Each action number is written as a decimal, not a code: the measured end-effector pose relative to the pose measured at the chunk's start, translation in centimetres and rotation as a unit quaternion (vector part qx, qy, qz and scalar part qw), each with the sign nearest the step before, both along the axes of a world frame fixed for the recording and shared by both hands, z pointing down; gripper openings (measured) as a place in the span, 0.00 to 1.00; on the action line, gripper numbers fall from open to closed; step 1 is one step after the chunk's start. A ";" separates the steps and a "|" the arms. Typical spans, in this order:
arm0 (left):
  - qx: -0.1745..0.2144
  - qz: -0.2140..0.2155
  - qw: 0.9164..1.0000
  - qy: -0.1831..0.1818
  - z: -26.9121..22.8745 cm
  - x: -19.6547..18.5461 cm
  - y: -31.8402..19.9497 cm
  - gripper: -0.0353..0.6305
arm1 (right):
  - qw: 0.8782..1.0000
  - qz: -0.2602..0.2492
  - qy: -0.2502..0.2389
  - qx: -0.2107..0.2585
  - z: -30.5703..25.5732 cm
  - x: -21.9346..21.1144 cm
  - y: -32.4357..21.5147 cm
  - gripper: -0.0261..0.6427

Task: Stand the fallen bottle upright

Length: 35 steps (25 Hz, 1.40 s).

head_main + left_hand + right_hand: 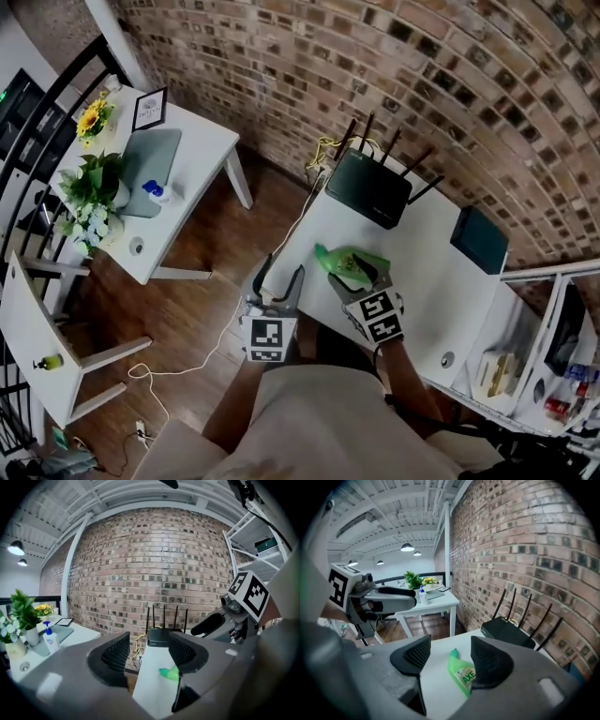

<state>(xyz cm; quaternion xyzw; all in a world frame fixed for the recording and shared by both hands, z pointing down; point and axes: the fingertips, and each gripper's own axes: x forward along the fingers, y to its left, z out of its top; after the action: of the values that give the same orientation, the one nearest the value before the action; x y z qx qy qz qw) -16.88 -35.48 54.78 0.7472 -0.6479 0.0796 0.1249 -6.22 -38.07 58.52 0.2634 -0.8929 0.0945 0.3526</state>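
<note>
A green bottle (349, 264) lies on its side on the white table (422, 281), cap toward the left. In the right gripper view the bottle (461, 676) rests just beyond the jaws, label up and partly behind the right-hand jaw. My right gripper (366, 274) hovers over it, tilted down and open, its pads off the bottle (449, 656). My left gripper (281, 270) stands open at the table's left edge with nothing in it (149, 651). From the left gripper view only the bottle's cap end (168, 672) shows.
A black router (368, 187) with several antennas stands at the table's back, near the brick wall. A dark flat box (478, 239) sits back right. A white shelf unit (534, 356) borders the right side. A second white desk (187, 178) with plants stands left across wooden floor.
</note>
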 end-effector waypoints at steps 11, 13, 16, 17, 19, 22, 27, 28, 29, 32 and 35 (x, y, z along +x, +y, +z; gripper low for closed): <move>-0.069 -0.038 0.997 0.015 7.8 -1.6 -3.5 0.47 | 0.979 -0.123 0.145 -0.079 14.2 -4.8 -2.7 0.42; -0.076 -0.049 0.996 0.019 8.4 -2.1 -3.2 0.47 | 0.972 -0.128 0.171 -0.092 16.3 -4.7 -2.8 0.36; -0.088 -0.063 0.994 0.022 9.2 -2.8 -2.4 0.47 | 0.964 -0.130 0.212 -0.094 18.6 -4.4 -3.0 0.34; -0.091 -0.067 0.993 0.023 9.4 -2.9 -2.1 0.47 | 0.963 -0.127 0.221 -0.092 19.0 -4.3 -3.2 0.34; -0.097 -0.076 0.992 0.029 9.6 -3.2 -1.7 0.47 | 0.960 -0.125 0.235 -0.089 19.3 -4.2 -3.4 0.34; -0.099 -0.080 0.991 0.042 9.1 -3.4 -1.3 0.47 | 0.957 -0.127 0.241 -0.102 19.4 -4.4 -3.4 0.32; -0.087 -0.059 0.994 0.034 8.1 -2.4 -1.6 0.46 | 0.965 -0.114 0.194 -0.136 17.7 -4.4 -2.2 0.28; -0.085 -0.055 0.994 0.031 7.9 -2.2 -1.8 0.46 | 0.968 -0.109 0.176 -0.139 16.9 -4.4 -1.9 0.27; -0.083 -0.051 0.995 0.028 7.8 -2.0 -1.9 0.46 | 0.972 -0.103 0.153 -0.143 15.8 -4.4 -1.7 0.26; -0.079 -0.030 0.996 0.024 7.4 -0.9 -2.2 0.46 | 0.984 -0.073 0.084 -0.141 12.2 -3.7 -1.7 0.24; -0.073 -0.004 0.997 0.025 6.7 0.6 -2.6 0.46 | 0.991 -0.032 0.020 -0.127 8.3 -2.0 -2.4 0.23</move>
<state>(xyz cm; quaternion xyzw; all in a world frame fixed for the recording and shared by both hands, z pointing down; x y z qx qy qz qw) -16.33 -38.11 61.49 0.7353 -0.6400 0.1077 0.1951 -8.17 -40.43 66.77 0.1895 -0.8742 0.1906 0.4043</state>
